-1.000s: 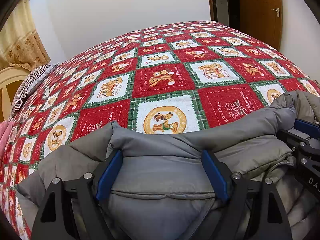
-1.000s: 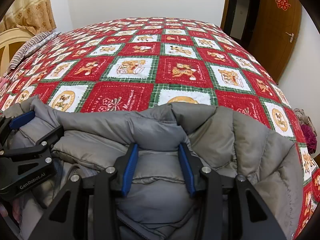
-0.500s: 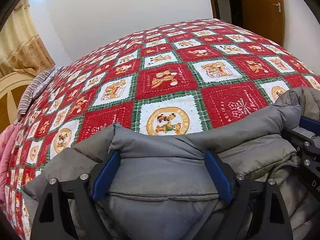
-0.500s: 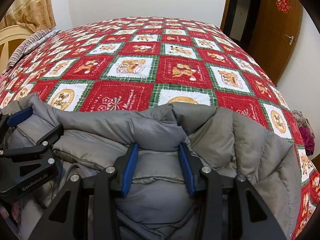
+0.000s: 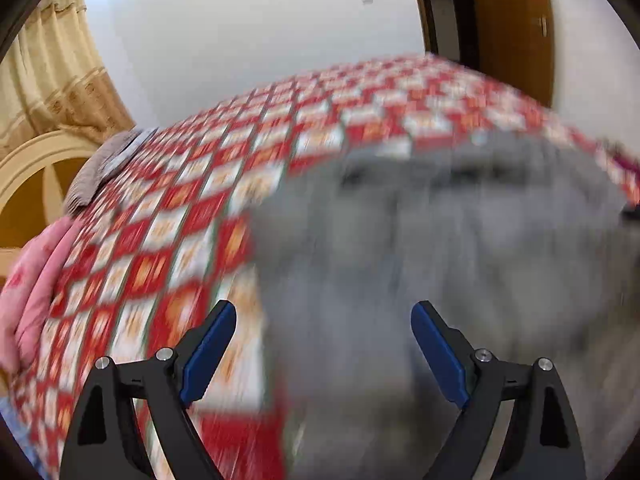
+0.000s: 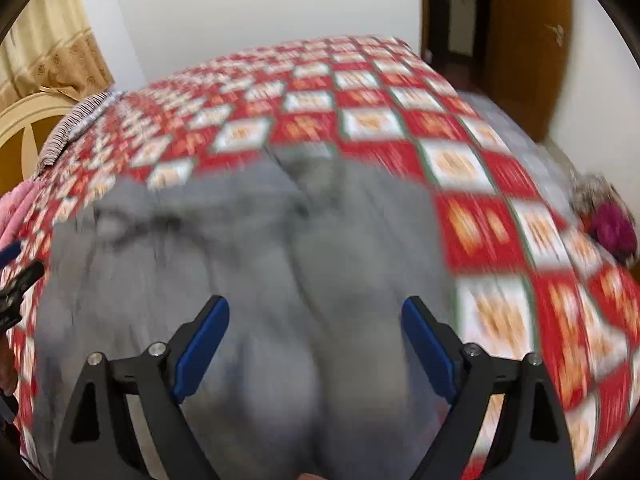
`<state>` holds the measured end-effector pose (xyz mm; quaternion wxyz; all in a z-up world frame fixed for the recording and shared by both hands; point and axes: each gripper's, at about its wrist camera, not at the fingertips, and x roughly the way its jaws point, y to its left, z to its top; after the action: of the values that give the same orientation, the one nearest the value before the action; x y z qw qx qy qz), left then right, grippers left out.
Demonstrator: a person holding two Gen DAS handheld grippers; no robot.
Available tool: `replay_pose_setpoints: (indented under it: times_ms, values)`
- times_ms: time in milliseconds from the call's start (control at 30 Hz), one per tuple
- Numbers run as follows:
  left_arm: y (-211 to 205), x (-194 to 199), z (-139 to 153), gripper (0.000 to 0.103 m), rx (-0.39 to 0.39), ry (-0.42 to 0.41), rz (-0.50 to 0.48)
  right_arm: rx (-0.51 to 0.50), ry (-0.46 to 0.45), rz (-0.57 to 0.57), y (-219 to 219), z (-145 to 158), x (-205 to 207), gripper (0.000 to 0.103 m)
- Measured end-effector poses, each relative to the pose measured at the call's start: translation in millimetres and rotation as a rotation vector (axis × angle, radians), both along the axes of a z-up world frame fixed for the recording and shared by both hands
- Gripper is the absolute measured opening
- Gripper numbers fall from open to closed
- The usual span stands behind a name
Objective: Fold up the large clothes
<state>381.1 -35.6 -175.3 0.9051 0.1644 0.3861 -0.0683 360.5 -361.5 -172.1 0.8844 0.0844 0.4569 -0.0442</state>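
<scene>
Left wrist view shows the left tongs (image 5: 323,350) and right tongs (image 6: 315,344) released, the right's jaws just opened, above the soft, bulky grey padded jacket (image 6: 248,264) on the red patchwork bed (image 6: 472,168), best gripped along its hems.

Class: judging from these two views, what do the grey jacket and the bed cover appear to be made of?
Jacket: likely a padded, down-style garment in smooth matte synthetic shell; it bulges in soft puffy sections, though blur hides the stitching. Cover: seemingly printed woven or quilted cloth, matte, with red and white squares edged in green.
</scene>
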Motion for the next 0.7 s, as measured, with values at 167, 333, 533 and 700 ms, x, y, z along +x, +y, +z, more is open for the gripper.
replay_pose_setpoints:
  times_ms: [167, 333, 533, 700]
  values:
    - [55, -86, -24, 0.090, -0.045, 0.064, 0.064, 0.032, 0.018, -0.057, -17, -16, -100, 0.091]
    - [69, -148, -37, 0.090, -0.039, 0.083, 0.053, 0.053, 0.013, -0.088, -20, -23, -177, 0.091]
    - [91, -196, -53, 0.090, -0.091, 0.111, 0.060, 0.042, 0.006, -0.053, -4, -30, -236, 0.085]
    - [102, -220, -59, 0.090, -0.173, 0.133, 0.017, 0.093, 0.034, -0.009, 7, -43, -273, 0.060]
